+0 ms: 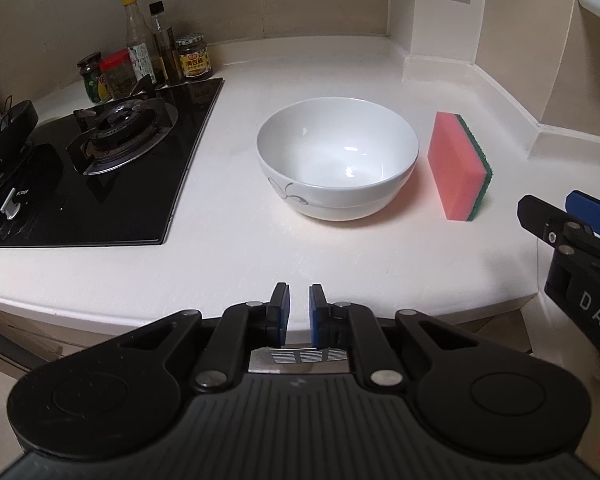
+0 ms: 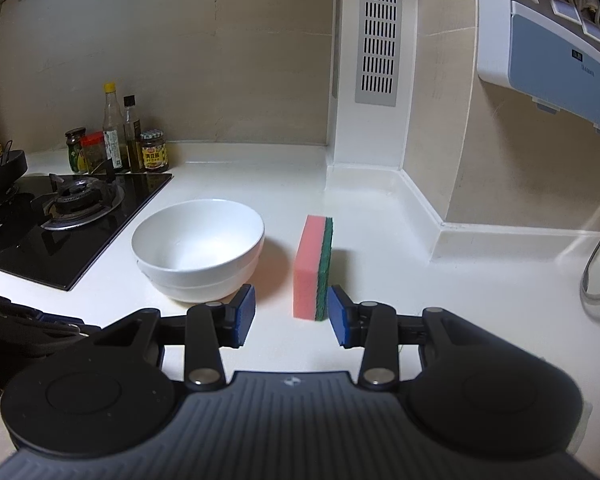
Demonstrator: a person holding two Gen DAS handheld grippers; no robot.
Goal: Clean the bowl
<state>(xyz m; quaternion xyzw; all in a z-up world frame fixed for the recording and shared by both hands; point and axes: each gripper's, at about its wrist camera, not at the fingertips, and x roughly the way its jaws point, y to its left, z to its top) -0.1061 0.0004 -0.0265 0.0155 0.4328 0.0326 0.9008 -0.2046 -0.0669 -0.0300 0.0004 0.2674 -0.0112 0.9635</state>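
Your left gripper (image 1: 299, 312) sits at the bottom centre of its view with the jaws narrow, a slim gap between the blue pads and nothing in it. It hangs over the near edge of the counter (image 1: 260, 256), with bare worktop between it and the bowl (image 1: 337, 158).

Your right gripper (image 2: 291, 314) has its jaws wide and empty. The sponge (image 2: 313, 268) stands on edge just beyond them, its near end lined up with the gap, the green side toward the right pad. You cannot tell whether that pad touches it.

The bowl stands upright and empty at mid-frame in both views, just left of the sponge and apart from it. In the left view your right gripper (image 1: 556, 216) pokes in at the right edge, below the sponge.

To the left of the bowl lies the black hob (image 1: 100, 184) with its burner (image 1: 124, 128). Jars and bottles (image 1: 148, 60) crowd the upper left, against the wall. In the right view a white pillar with a vent (image 2: 378, 36) rises behind the sponge, an appliance (image 2: 540, 40) hangs at upper right, and a curved metal tube (image 2: 596, 264) shows at the right edge.
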